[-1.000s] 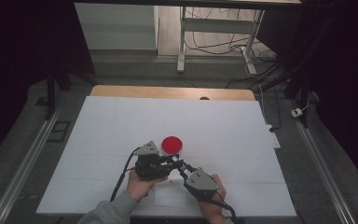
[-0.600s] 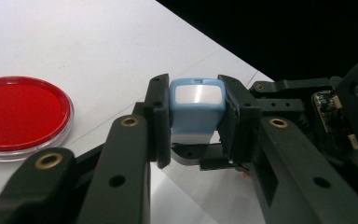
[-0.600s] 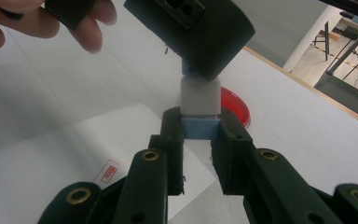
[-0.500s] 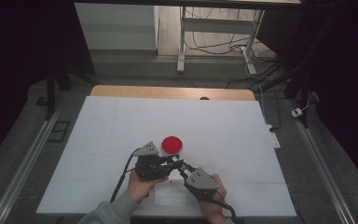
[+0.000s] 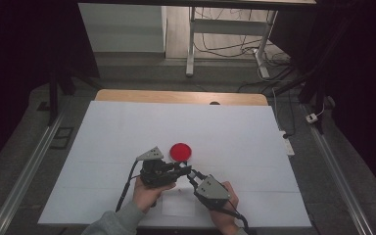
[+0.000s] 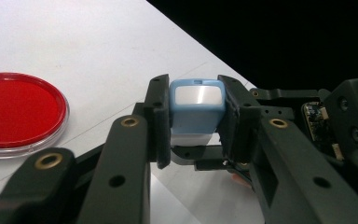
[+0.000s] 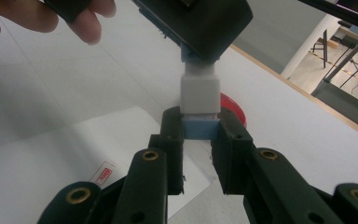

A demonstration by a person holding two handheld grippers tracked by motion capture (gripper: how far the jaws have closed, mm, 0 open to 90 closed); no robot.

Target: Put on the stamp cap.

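A small white block with blue ends (image 6: 196, 108) hangs just above the table between my two grippers. My left gripper (image 6: 195, 116) is shut on one blue end, whose pale face points at its camera. My right gripper (image 7: 200, 127) is shut on the other blue end (image 7: 200, 128), and the white middle (image 7: 199, 94) rises from there to the left gripper's jaws. From the high view the two grippers meet tip to tip, left gripper (image 5: 185, 170) and right gripper (image 5: 192, 176), near the table's front. A red round lid (image 5: 180, 151) lies flat just beyond them, apart from both.
A white sheet covers the table (image 5: 127, 132). A small paper slip (image 5: 178, 204) with a red mark lies near the front edge between the person's hands. The red lid (image 6: 18, 112) sits left of the left jaws. A wooden strip (image 5: 176, 97) runs along the far edge.
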